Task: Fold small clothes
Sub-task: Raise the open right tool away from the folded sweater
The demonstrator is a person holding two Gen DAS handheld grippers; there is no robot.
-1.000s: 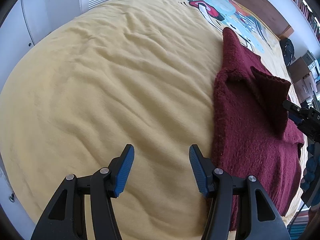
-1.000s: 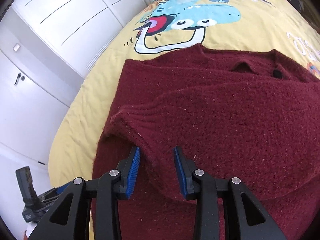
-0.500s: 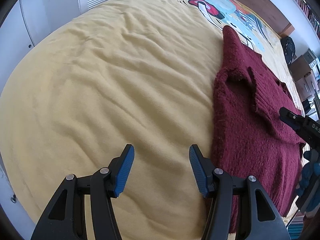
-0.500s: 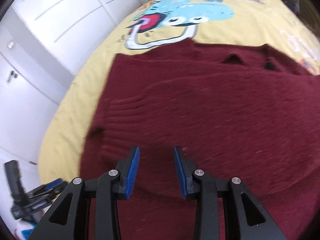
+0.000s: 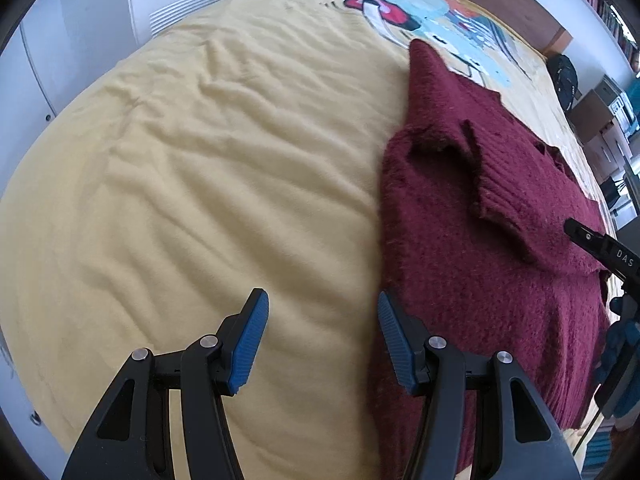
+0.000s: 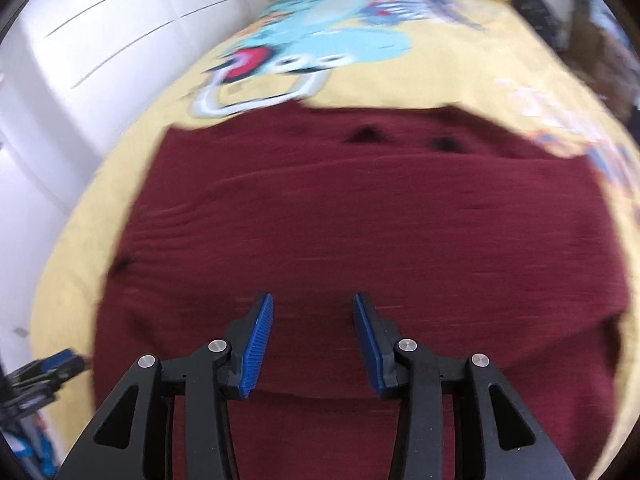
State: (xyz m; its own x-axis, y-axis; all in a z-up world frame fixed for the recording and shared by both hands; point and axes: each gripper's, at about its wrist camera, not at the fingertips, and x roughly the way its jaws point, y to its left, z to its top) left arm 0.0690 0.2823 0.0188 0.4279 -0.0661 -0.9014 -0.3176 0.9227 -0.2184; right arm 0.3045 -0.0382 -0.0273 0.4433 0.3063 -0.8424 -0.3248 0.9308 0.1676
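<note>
Two tongs in play, both spread and holding nothing. Left tongs (image 5: 320, 336) hover over bare yellow bedspread (image 5: 208, 168), jaws wide apart, right-hand pad just beside the sweater's edge. Maroon knit sweater (image 5: 472, 264) lies flat on the bed from 1 to 4 o'clock in the left wrist view, one ribbed sleeve cuff (image 5: 504, 184) folded across its body. Right tongs (image 6: 313, 344) sit low over the sweater (image 6: 360, 216), jaws parted, no fabric between the pads; that view is motion-blurred. Cartoon print (image 6: 320, 40) on the bedspread at 12 o'clock beyond the sweater. White wardrobe (image 6: 100, 32) at 10 o'clock.
</note>
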